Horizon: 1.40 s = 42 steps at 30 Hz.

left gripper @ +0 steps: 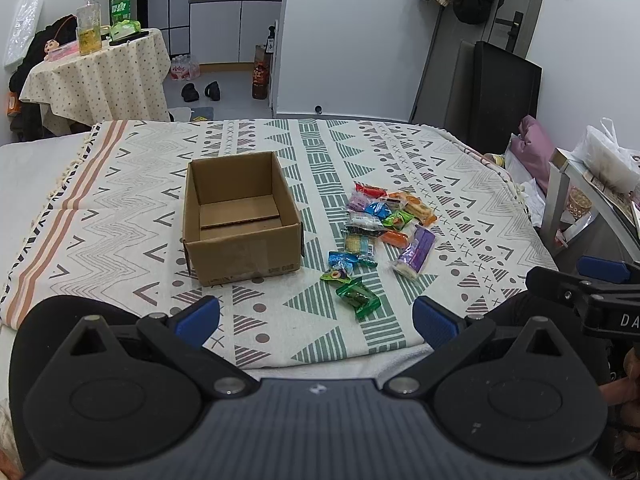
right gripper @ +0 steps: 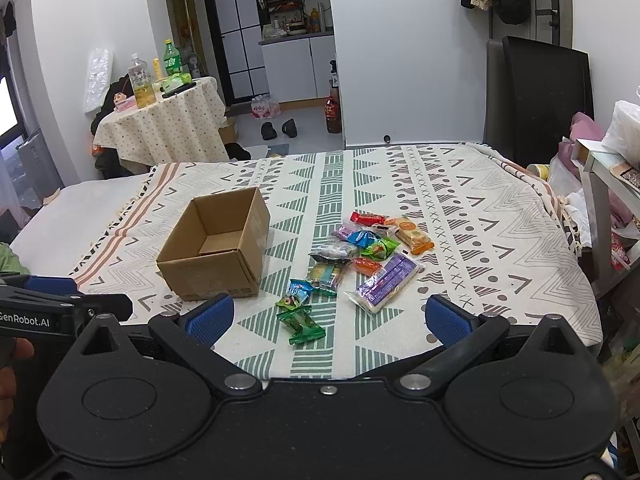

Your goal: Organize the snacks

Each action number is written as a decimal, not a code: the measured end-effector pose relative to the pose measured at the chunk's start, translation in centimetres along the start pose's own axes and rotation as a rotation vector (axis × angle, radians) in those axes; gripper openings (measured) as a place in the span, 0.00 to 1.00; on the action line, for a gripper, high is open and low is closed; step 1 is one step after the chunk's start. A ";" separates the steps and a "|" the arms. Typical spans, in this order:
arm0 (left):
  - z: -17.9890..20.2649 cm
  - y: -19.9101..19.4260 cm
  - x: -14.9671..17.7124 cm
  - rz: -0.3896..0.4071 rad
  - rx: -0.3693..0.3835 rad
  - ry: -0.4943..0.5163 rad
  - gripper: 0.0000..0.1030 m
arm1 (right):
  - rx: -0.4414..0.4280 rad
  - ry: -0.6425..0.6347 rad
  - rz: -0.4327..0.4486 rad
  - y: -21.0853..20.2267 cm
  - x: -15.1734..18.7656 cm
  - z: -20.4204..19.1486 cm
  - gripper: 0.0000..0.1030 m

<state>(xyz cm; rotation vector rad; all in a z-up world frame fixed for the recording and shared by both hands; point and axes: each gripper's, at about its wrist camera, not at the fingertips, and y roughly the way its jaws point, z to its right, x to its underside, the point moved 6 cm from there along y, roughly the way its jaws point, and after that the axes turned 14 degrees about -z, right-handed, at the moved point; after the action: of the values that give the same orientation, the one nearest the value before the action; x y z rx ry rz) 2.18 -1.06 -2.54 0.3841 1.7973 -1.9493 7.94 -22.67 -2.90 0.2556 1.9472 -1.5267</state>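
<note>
Across the bed lay a patterned blanket (left gripper: 120,184), and toward the middle of it stood an open cardboard box (left gripper: 240,216) showing only its bare floor, with a loose pile of wrapped snacks (left gripper: 380,224) just beside it toward the blanket's right edge. Nearest the blanket's front edge sat a green candy (right gripper: 304,324), and short of that edge the left gripper (left gripper: 316,316) and right gripper (right gripper: 328,316) each hung with fingers spread wide, holding nothing
</note>
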 end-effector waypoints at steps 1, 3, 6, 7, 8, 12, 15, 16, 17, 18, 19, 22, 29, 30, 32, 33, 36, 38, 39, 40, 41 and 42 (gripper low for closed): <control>0.0 0.0 0.0 0.000 -0.002 -0.001 0.99 | 0.001 0.001 0.001 0.0 0.0 0.0 1.00; -0.1 0.0 0.0 -0.001 0.000 -0.003 0.99 | 0.000 0.001 0.000 0.0 0.0 0.0 1.00; -0.1 0.0 0.1 -0.003 0.006 -0.007 0.99 | 0.000 0.002 0.000 0.0 0.0 0.0 1.00; -0.1 0.1 0.1 -0.004 0.003 -0.008 0.99 | 0.000 0.003 -0.002 0.0 0.0 0.0 1.00; -0.2 0.1 0.2 -0.006 -0.002 -0.009 0.99 | 0.000 0.005 -0.002 0.0 -0.1 0.1 1.00; -0.2 0.1 0.3 -0.010 -0.003 -0.012 0.99 | 0.002 0.007 -0.001 -0.1 -0.1 0.2 1.00; -0.1 0.1 0.2 -0.011 -0.001 -0.012 0.99 | 0.002 0.006 -0.003 -0.1 0.0 0.3 1.00; -0.1 0.1 0.2 -0.011 -0.001 -0.012 0.99 | 0.003 0.005 -0.002 -0.1 0.0 0.3 1.00; -0.1 0.1 0.3 -0.012 0.000 -0.012 0.99 | 0.002 0.001 -0.002 -0.1 -0.1 0.3 1.00; -0.1 0.1 0.2 -0.013 -0.001 -0.009 0.99 | 0.002 -0.001 -0.002 0.0 0.0 0.2 1.00; 0.0 0.2 0.3 -0.013 -0.002 -0.006 0.99 | 0.005 -0.004 -0.001 0.0 -0.1 0.2 1.00; 0.2 0.3 0.2 -0.018 -0.002 0.000 0.99 | 0.005 -0.003 0.003 0.1 0.0 0.3 1.00; 0.5 1.0 -0.2 -0.025 -0.003 -0.001 0.99 | 0.003 -0.012 -0.007 0.7 0.0 0.3 1.00; 0.4 1.1 -0.5 -0.028 -0.004 -0.003 0.99 | 0.004 -0.010 -0.008 0.8 -0.1 0.5 1.00; 0.5 1.5 -0.8 -0.031 -0.003 -0.004 0.99 | 0.005 -0.001 -0.012 1.1 -0.3 0.8 1.00; 0.6 1.6 -1.0 -0.031 -0.002 -0.004 0.99 | 0.006 0.004 -0.016 1.3 -0.4 1.0 1.00; 0.9 2.3 -1.6 -0.032 -0.003 -0.002 0.99 | 0.014 0.012 -0.025 2.0 -0.8 1.5 1.00; 1.1 3.0 -2.0 -0.040 0.001 0.004 0.99 | 0.020 0.015 -0.029 2.4 -1.1 1.8 1.00; 1.2 3.3 -2.2 -0.045 0.004 0.003 0.99 | 0.021 0.017 -0.031 2.6 -1.2 2.0 1.00; 1.3 3.7 -2.3 -0.051 0.006 0.004 0.99 | 0.021 0.021 -0.032 2.7 -1.4 2.2 1.00; 1.5 4.1 -2.5 -0.057 0.008 0.005 0.99 | 0.018 0.025 -0.035 3.0 -1.5 2.4 1.00; 1.6 4.5 -2.7 -0.064 0.008 0.007 0.99 | 0.016 0.027 -0.039 3.3 -1.5 2.5 1.00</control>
<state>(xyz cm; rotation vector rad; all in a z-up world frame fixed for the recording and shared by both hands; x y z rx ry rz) 6.89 -2.43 -4.93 0.3403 1.8271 -2.0012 11.72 -23.59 -4.90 0.2481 1.9728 -1.5714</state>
